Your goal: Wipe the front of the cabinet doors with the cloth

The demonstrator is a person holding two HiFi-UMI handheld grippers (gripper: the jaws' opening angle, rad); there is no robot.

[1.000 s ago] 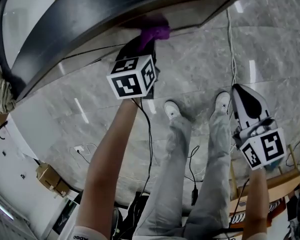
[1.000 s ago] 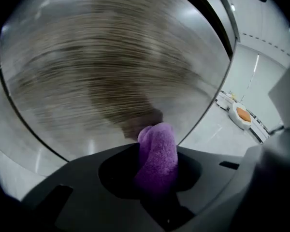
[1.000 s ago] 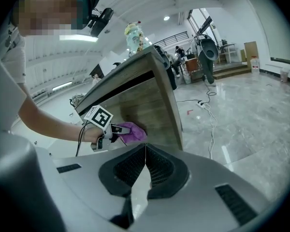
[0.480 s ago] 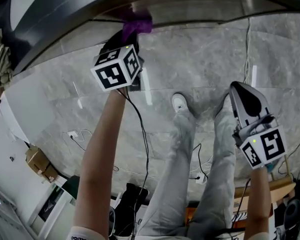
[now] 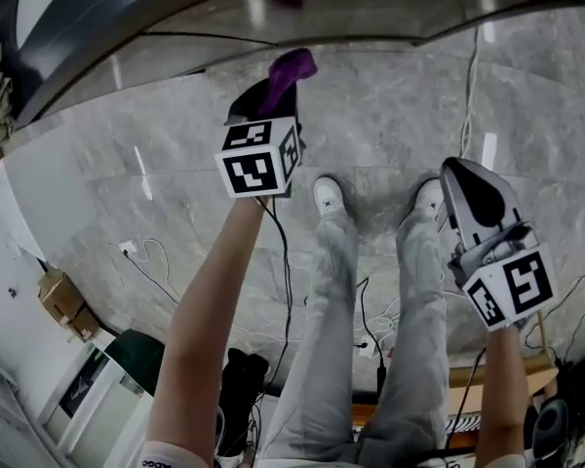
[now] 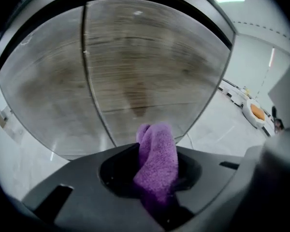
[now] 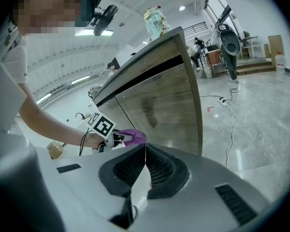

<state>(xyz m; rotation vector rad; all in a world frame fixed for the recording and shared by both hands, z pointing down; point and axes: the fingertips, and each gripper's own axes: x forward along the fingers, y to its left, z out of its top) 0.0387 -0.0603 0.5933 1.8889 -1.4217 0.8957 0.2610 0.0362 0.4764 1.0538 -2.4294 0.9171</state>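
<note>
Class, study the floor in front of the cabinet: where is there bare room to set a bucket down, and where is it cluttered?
Bare floor lies between the cabinet and the shoes, bordered on the right by a white cord. It is crowded behind the legs, where cables tangle, and at lower left by the cardboard box.

fuzzy purple cloth (image 6: 157, 161) is reading vivid violet. flat wooden cabinet doors (image 6: 145, 66) are showing streaked brown grain under a dark top band (image 7: 135, 79). polished stone floor (image 5: 390, 115) is showing grey marbling. white plastic right gripper (image 7: 145, 148) is carrying black ribbed pads (image 7: 160, 167) and a black-and-white square-marker cube (image 5: 512, 291).
</note>
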